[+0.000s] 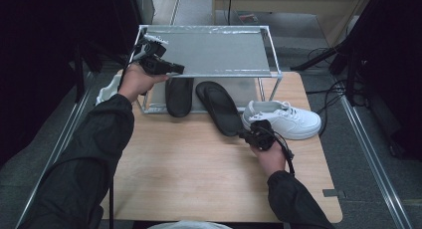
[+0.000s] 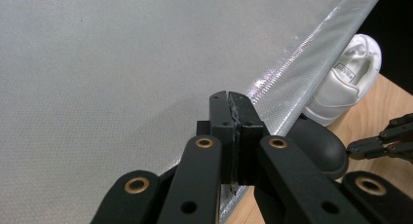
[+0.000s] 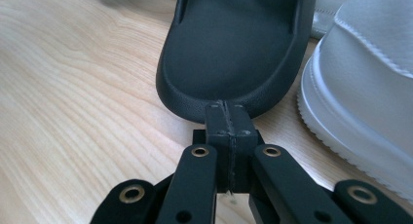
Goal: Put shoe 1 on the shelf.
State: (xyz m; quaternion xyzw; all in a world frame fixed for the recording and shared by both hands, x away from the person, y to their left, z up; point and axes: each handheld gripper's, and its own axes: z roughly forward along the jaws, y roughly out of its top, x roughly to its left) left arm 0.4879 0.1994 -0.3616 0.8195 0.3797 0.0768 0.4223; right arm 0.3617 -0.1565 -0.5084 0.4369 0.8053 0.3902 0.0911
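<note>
Wood-grain table [image 1: 199, 169], matt slipper [image 3: 234, 53] (rubbery)

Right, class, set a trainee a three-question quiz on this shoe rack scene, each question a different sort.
1. True or false: the right gripper has its jaws closed at the heel of the black rubber slipper.
2. Which shoe lies right of that slipper? A white lace-up sneaker; B brown boot.
3. Fill in: the left gripper hovers over the silver metal rack's grey top ____.

Key: 1 true; 2 A; 3 shelf.
</note>
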